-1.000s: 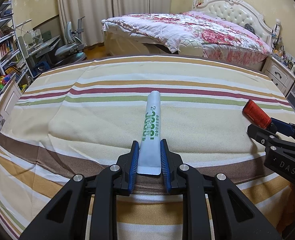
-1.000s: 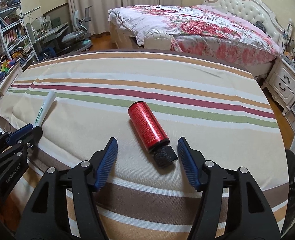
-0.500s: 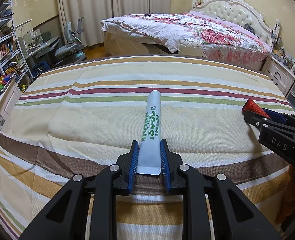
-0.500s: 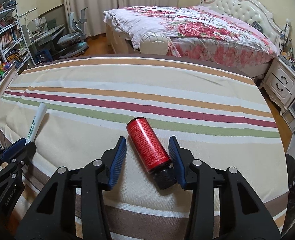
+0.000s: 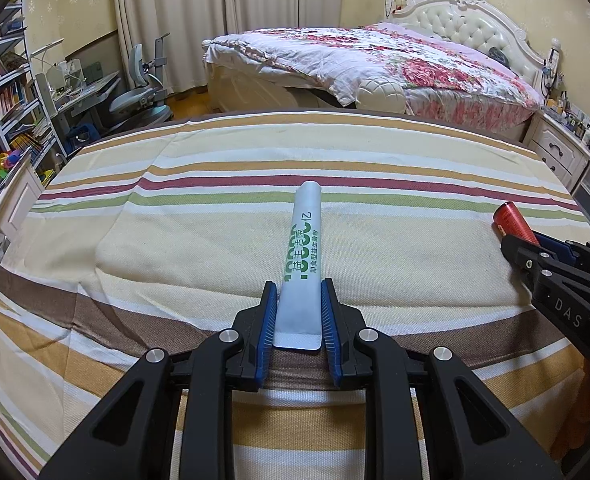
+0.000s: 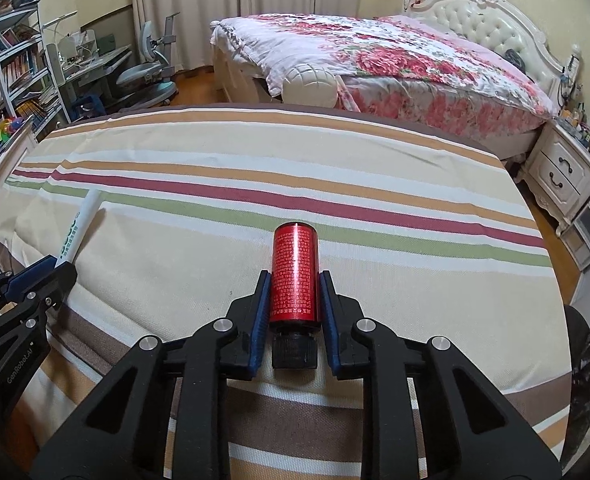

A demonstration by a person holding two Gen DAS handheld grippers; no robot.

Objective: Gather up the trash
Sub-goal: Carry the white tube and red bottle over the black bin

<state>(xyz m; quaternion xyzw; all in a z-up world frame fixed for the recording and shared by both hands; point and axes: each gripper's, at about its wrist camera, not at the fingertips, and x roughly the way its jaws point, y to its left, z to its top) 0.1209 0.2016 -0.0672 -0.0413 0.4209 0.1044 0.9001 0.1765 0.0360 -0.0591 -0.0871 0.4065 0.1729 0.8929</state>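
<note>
A white tube with green lettering (image 5: 302,252) lies lengthwise on the striped cloth (image 5: 199,240). My left gripper (image 5: 298,292) is shut on its flat crimped end. A red bottle with a black cap (image 6: 295,276) lies on the same cloth, cap toward me. My right gripper (image 6: 293,282) is shut on its body, with the blue pads (image 6: 326,300) pressed against both sides. The tube also shows in the right wrist view (image 6: 79,224) at the left, and the bottle's red end (image 5: 513,222) shows in the left wrist view at the right.
The striped cloth (image 6: 375,184) covers a table. Behind it stands a bed with a floral quilt (image 5: 375,60), a desk and chair (image 5: 135,92) at the back left, shelves (image 5: 3,96) at the far left, and a white nightstand (image 6: 563,168) at the right.
My right gripper has moved forward around the red bottle and shut on it; the bottle has turned straight along the fingers. My left gripper has stayed shut on the tube.
</note>
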